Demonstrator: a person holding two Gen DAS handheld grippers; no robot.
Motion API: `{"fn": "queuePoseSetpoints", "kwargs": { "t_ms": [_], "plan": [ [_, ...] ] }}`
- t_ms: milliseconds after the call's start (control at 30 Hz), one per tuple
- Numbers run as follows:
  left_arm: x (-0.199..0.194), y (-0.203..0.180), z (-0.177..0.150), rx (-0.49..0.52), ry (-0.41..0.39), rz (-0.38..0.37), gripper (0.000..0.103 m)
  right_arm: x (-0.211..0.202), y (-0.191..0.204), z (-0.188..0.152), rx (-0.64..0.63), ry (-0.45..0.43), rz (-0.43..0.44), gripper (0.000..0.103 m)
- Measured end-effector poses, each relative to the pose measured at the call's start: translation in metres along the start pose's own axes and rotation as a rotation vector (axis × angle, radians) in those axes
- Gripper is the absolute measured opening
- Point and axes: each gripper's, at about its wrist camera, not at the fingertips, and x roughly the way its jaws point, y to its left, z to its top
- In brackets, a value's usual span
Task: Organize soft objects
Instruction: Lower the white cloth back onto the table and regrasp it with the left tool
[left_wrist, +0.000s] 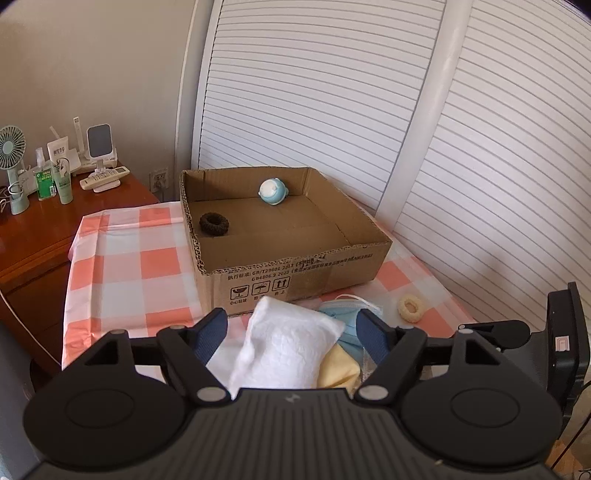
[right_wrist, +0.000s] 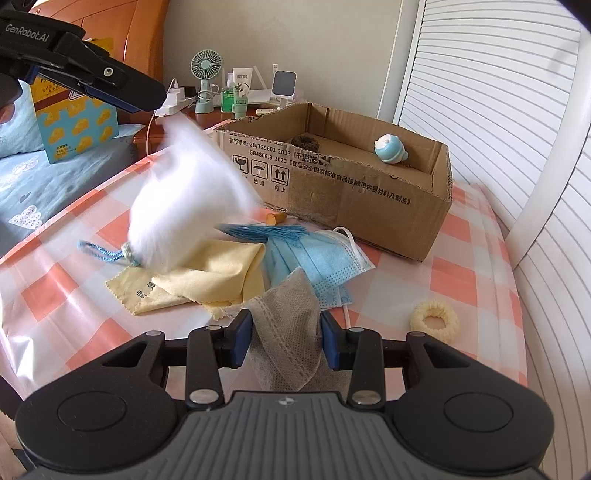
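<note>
My left gripper (left_wrist: 291, 321) is open. A white padded pouch (left_wrist: 288, 350) lies between its blue pads without touching either. In the right wrist view the pouch (right_wrist: 184, 195) is blurred, below and apart from the left gripper (right_wrist: 147, 98). My right gripper (right_wrist: 284, 325) is shut on a grey mask (right_wrist: 284, 317), held over the checked tablecloth. A yellow cloth (right_wrist: 214, 273), blue masks (right_wrist: 317, 258) and a blue tassel (right_wrist: 266, 232) lie in a pile. The cardboard box (left_wrist: 295, 269) holds a blue round toy (left_wrist: 272, 191) and a dark scrunchie (left_wrist: 214, 223). A cream scrunchie (right_wrist: 434, 319) lies at the right.
White louvred doors (left_wrist: 332, 92) stand behind and to the right of the box. A wooden nightstand (left_wrist: 37, 229) at the left carries a fan, bottles and a remote. A small orange piece (right_wrist: 275, 218) lies by the box front. A yellow-and-blue carton (right_wrist: 77, 125) stands on blue bedding.
</note>
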Motion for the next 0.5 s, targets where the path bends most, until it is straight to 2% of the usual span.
{"fn": "queuePoseSetpoints", "kwargs": {
  "t_ms": [100,167,233,400,500],
  "plan": [
    [0.003,0.001,-0.004,0.004,0.016,0.014,0.078,-0.001,0.001,0.0,-0.004,0.0,-0.002,0.044],
    [0.008,0.001,-0.009,0.005,0.037,0.015,0.086,-0.002,0.001,0.0,-0.004,-0.001,0.0,0.044],
    [0.014,-0.002,-0.017,0.029,0.061,0.02,0.086,-0.003,0.001,0.0,-0.005,-0.003,0.0,0.044],
    [0.041,-0.016,-0.043,0.132,0.141,0.091,0.086,-0.002,0.0,0.0,-0.003,0.0,0.004,0.044],
    [0.05,-0.03,-0.061,0.252,0.167,0.143,0.086,-0.002,0.0,0.0,-0.002,0.001,0.006,0.044]
  ]
}}
